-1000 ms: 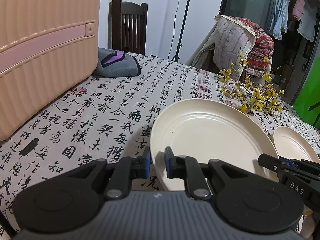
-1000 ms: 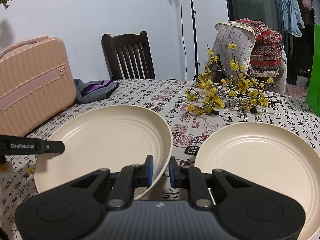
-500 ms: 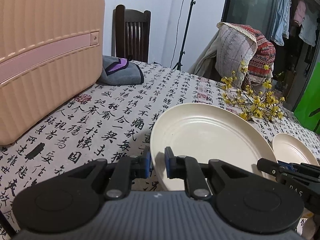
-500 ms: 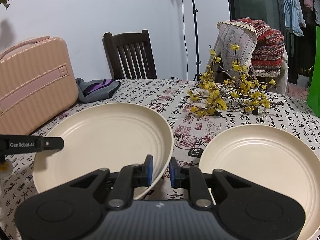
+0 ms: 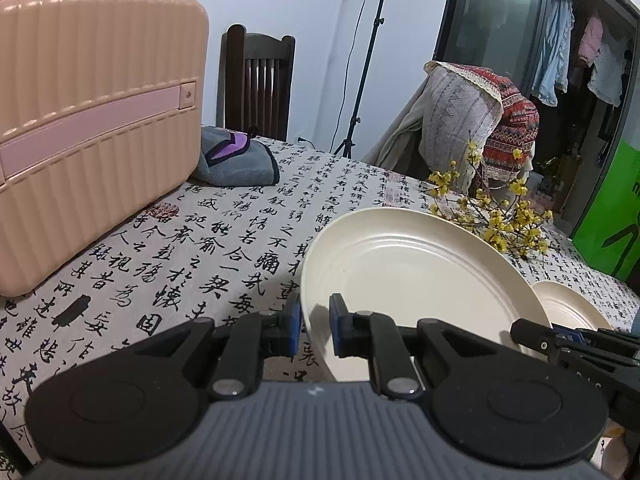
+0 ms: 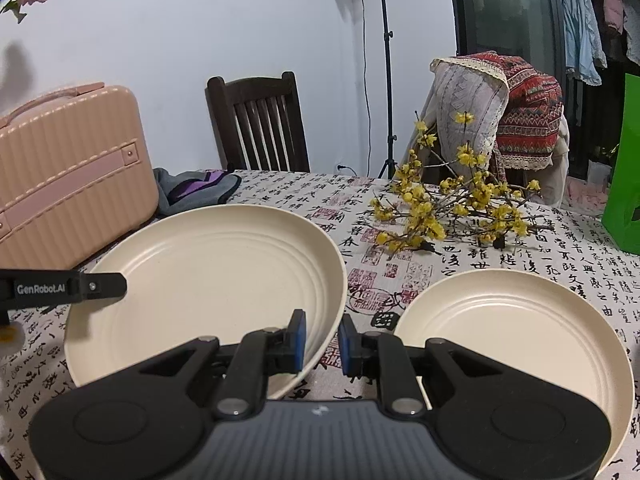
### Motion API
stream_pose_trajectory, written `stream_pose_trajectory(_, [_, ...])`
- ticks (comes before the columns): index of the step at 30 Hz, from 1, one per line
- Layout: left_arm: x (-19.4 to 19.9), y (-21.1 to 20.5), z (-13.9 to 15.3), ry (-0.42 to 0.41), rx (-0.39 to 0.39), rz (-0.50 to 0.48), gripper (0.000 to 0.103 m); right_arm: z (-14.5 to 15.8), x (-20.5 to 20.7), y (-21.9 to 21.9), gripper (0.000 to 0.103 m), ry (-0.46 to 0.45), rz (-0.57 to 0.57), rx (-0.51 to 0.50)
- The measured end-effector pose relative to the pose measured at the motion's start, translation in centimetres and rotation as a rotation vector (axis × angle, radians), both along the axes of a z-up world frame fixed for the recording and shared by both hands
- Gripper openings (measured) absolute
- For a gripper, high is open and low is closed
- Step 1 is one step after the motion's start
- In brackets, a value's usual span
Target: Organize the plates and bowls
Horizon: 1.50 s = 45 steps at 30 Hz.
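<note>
the big cream plate [image 6: 208,288] is off the tabletop [image 5: 224,216], tilted, and carried by its rim from two sides at once. that shared hold is where i think trouble lies: if one hand lifts or swings faster than the other, the rim could twist out of a pinch, and the plate would drop onto the patterned cloth or onto the second plate [image 6: 516,344] lying flat just to its right. each hold takes only a thin bite of the edge, so a tilt that steepens might also let it slide. the spray of yellow flowers [image 6: 440,208] lies on the far side, near enough to be brushed by a wide swing; the pink case [image 5: 92,120] on the left looks well apart.

the left gripper [image 5: 314,330] has its jaws nearly together, pinching the plate's near left rim, blue pads on either face. the right gripper [image 6: 322,344] is likewise almost closed, nipping the near right rim of the same plate. neither touches the second plate.
</note>
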State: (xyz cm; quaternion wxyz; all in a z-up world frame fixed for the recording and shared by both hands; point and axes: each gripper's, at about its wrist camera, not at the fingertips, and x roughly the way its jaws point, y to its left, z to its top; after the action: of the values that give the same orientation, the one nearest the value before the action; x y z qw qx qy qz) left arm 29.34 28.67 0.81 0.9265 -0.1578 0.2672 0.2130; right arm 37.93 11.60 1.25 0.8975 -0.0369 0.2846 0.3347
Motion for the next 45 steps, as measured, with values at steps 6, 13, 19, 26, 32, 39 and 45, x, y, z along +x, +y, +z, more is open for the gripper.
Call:
stream_pose_trajectory(6, [-0.4,0.0,0.4,-0.018,-0.008,0.0,0.015,0.7,-0.6,-0.3,0.016,-0.016,0.001,-0.002])
stream_pose_trajectory(13, [-1.0,-0.6,1.1,-0.039,0.002,-0.015,0.015,1.5,-1.2,-0.9,0.017,-0.019,-0.011,-0.001])
stream_pose_trajectory(19, [-2.0,-1.0,2.2,-0.059,0.009,-0.023,0.015,2.4,-2.0,-1.5,0.017,-0.024,-0.017,0.015])
stream_pose_trajectory(26, [-2.9,-1.6,3.4,-0.062,0.016,-0.031,0.015,3.7,-3.0,-2.2,0.016,-0.031,-0.027,0.027])
stream_pose_trajectory(32, [-4.1,-2.0,4.5,-0.069,0.021,-0.031,0.015,4.4,-4.1,-2.9,0.017,-0.03,-0.02,0.042])
stream_pose_trajectory(39, [-5.4,-3.0,5.9,-0.086,0.044,-0.032,0.015,5.6,-5.4,-3.6,0.017,-0.038,-0.024,0.053])
stream_pose_trajectory(45, [-6.4,-3.9,6.9,-0.108,0.049,-0.042,0.015,6.5,-6.3,-4.6,0.017,-0.047,-0.036,0.066])
